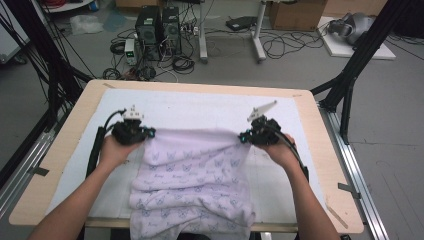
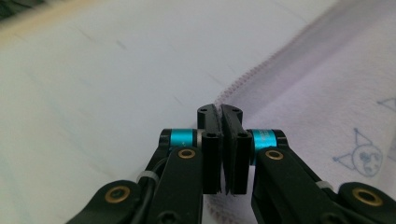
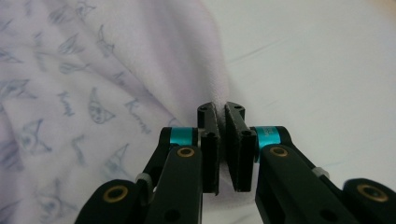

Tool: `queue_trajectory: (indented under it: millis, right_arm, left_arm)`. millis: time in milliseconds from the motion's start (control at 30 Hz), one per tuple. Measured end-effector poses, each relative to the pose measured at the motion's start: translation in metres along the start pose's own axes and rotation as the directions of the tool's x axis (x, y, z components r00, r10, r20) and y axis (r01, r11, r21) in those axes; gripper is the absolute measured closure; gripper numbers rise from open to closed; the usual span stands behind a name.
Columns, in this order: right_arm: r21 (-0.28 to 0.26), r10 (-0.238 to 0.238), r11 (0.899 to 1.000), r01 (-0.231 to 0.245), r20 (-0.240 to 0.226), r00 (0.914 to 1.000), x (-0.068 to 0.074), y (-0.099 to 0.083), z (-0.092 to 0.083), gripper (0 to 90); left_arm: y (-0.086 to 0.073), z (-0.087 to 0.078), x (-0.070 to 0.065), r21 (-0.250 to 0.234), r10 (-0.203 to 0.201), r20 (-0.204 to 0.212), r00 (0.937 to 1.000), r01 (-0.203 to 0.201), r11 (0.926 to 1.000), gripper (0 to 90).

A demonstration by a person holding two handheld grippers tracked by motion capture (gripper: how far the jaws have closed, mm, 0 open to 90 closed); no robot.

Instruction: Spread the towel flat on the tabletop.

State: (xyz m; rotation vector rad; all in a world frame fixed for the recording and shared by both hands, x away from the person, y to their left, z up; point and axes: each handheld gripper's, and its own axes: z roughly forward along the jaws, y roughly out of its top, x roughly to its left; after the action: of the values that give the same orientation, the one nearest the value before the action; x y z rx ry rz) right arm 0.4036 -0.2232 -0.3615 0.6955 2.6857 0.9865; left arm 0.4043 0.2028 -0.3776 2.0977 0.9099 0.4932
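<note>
Two corners of the pale printed towel point(image 1: 192, 175) are already pinched: the left hand-held gripper point(image 1: 134, 131) has its jaws closed on the hemmed far-left corner, and the right hand-held gripper point(image 1: 256, 134) is clamped on the far-right corner. The towel's far edge is stretched between them over the white mat point(image 1: 200, 107) on the counter point(image 1: 327, 165), while its near part lies rumpled and hangs over the counter's near edge. Judging by this, grasping is done; spreading or folding remains.

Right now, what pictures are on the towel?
Little blue cat-like faces on the pale lilac towel, best in the right gripper view.
</note>
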Motion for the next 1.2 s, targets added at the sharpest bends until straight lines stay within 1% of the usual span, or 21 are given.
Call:
queue_trajectory:
  millis: [33,67,100,133,167,200,267,333,367,433,567,633,733,800,900,967,1033,1067,1100,1133,1200]
  right_arm:
    - [0.003,-0.01,1.0,0.01,0.023,0.9997,-0.006,0.009,-0.004,85.2]
    - [-0.013,-0.025,1.0,0.026,0.071,0.9971,-0.018,0.024,-0.009,84.5]
    - [-0.027,-0.021,0.999,0.023,0.097,0.995,-0.025,0.031,-0.011,81.4]
    - [-0.045,-0.001,0.999,0.009,0.164,0.9865,-0.034,0.04,-0.015,71.6]
    - [-0.072,0.038,0.997,-0.023,0.211,0.9768,-0.042,0.046,-0.017,64.9]
    - [-0.102,0.084,0.993,-0.065,0.199,0.9764,-0.048,0.047,-0.018,62.3]
    - [-0.109,0.116,0.989,-0.096,0.19,0.975,-0.051,0.043,-0.014,59.1]
    - [-0.079,0.118,0.991,-0.105,0.174,0.9778,-0.048,0.032,-0.006,56.9]
    - [-0.065,0.108,0.993,-0.098,0.17,0.9795,-0.045,0.025,-0.002,56.6]
    - [-0.033,0.118,0.993,-0.114,0.161,0.9798,-0.039,0.011,0.005,54.7]
    - [-0.045,0.131,0.991,-0.126,0.122,0.9838,-0.022,-0.013,0.008,54.3]
    - [-0.067,0.127,0.99,-0.121,0.089,0.9879,-0.01,-0.024,0.007,54.5]
    - [-0.086,0.122,0.989,-0.116,0.062,0.9906,0.002,-0.034,0.011,55.1]
    - [-0.057,0.128,0.99,-0.126,0.031,0.9912,0.007,-0.039,0.018,54.8]
    - [-0.055,0.097,0.994,-0.098,-0.031,0.9948,0.019,-0.043,0.028,55.0]
    - [-0.04,0.067,0.997,-0.069,-0.041,0.9969,0.027,-0.044,0.034,55.2]
    - [-0.025,0.063,0.998,-0.064,-0.049,0.9968,0.03,-0.045,0.041,55.6]
    - [-0.009,0.065,0.998,-0.066,-0.047,0.9968,0.029,-0.047,0.045,56.4]
    - [0.007,0.075,0.997,-0.075,-0.05,0.9959,0.029,-0.049,0.049,57.6]
    - [0.012,0.077,0.997,-0.077,-0.052,0.9956,0.029,-0.05,0.052,58.8]
    - [0.009,0.079,0.997,-0.079,-0.044,0.9959,0.029,-0.051,0.052,66.1]
  left_arm:
    - [0.018,0.001,0.013,-0.04,-0.022,-0.044,0.9988,0.02,0.999,86.4]
    - [0.028,0.003,0.021,-0.057,-0.05,-0.067,0.9965,0.047,0.9973,85.6]
    - [0.039,0.005,0.029,-0.075,-0.1,-0.093,0.9906,0.093,0.9928,80.9]
    - [0.047,0.008,0.036,-0.087,-0.139,-0.119,0.9831,0.129,0.9878,71.8]
    - [0.05,0.011,0.039,-0.081,-0.156,-0.128,0.9794,0.147,0.9859,64.5]
    - [0.05,0.012,0.04,-0.08,-0.163,-0.12,0.9793,0.154,0.9848,64.1]
    - [0.042,0.017,0.039,-0.042,-0.147,-0.095,0.9846,0.143,0.9888,61.3]
    - [0.031,0.018,0.034,-0.016,-0.11,-0.084,0.9903,0.109,0.9939,59.1]
    - [0.024,0.018,0.032,-0.014,-0.114,-0.072,0.9909,0.113,0.9935,59.1]
    - [0.009,0.017,0.027,-0.014,-0.128,-0.05,0.9905,0.127,0.9918,58.6]
    - [-0.012,0.01,0.012,0.001,-0.083,-0.02,0.9964,0.083,0.9966,58.0]
    - [-0.021,0.004,0.003,-0.008,-0.055,-0.001,0.9985,0.055,0.9985,56.9]
    - [-0.033,0.001,-0.005,0.009,-0.049,0.048,0.9977,0.049,0.9988,56.5]
    - [-0.04,0.001,-0.01,0.017,-0.043,0.073,0.9964,0.041,0.999,55.7]
    - [-0.051,-0.001,-0.019,0.022,-0.015,0.141,0.9899,0.012,0.9997,55.4]
    - [-0.056,0.003,-0.023,0.051,-0.013,0.173,0.9848,0.004,0.9987,54.4]
    - [-0.061,0.008,-0.025,0.087,-0.002,0.165,0.9863,-0.012,0.9961,54.6]
    - [-0.063,0.011,-0.026,0.111,0.001,0.175,0.9846,-0.021,0.9936,56.2]
    - [-0.065,0.013,-0.027,0.115,0.005,0.177,0.9842,-0.026,0.993,60.1]
    - [-0.067,0.012,-0.03,0.096,0.036,0.157,0.987,-0.052,0.994,64.5]
    - [-0.067,0.012,-0.03,0.088,0.045,0.168,0.9848,-0.06,0.9943,82.4]
